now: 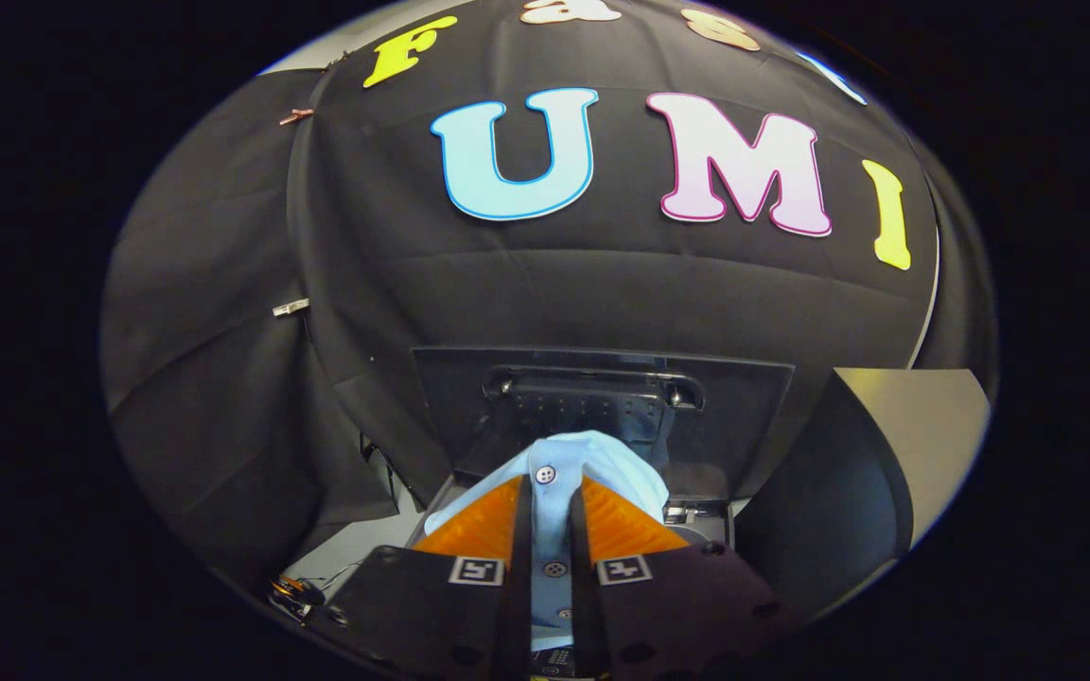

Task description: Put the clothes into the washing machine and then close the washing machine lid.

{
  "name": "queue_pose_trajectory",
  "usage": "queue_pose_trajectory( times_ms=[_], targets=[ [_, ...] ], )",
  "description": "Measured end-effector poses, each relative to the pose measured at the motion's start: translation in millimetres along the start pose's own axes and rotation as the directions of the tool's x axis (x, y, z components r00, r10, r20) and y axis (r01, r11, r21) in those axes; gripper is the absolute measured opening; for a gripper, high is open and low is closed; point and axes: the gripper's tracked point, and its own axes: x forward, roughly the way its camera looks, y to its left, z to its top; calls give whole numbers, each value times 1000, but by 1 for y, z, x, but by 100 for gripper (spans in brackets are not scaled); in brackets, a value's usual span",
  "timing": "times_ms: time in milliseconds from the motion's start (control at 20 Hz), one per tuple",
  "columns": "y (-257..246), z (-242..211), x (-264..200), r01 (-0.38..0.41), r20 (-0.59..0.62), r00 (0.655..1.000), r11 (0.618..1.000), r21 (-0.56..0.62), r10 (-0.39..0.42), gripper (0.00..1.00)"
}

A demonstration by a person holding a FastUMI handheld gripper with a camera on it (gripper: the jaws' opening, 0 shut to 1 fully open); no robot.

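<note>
Gripper view: tongs clenched on a light blue shirt, both fingers pressing a narrow strip of the fabric between them. Shirt's button placket runs straight down the gap; one white button sits just past the fingertips, another button lower down between the finger bases. Rest of the shirt bunches up and spills over the fingertips, more of it on the right side, a bit hanging out to the left. Shirt is lifted, held above the washing machine, whose top shows just behind and below the cloth. Directly beyond the shirt the washing machine lid stands open, upright, dark panel with a handle recess and a row of small holes near its top edge. Right of the machine a dark curved object with a pale flat face beside it, can't tell what it is. Left and below, a strip of pale worktop with some small cables and a small orange-and-black item at its near edge. Black cloth booth wall behind everything, pinned with small clips on the left.
</note>
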Motion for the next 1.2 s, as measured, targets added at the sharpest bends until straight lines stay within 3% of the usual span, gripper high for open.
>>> queue_pose_trajectory(
  times_ms=[100,150,350,800,1000,1200],
  targets=[
    [-4,5,-2,22,26,999,1000,-5,-22,39],
    [-6,8,-1,29,40,999,1000,-8,-29,40],
    [-8,3,-1,26,26,999,999,-18,-26,97],
    [-23,2,1,61,39,997,998,-28,-60,100],
    [-42,32,-2,139,170,977,988,-63,-126,100],
    [-41,48,6,120,203,972,993,9,-119,99]
  ],
)
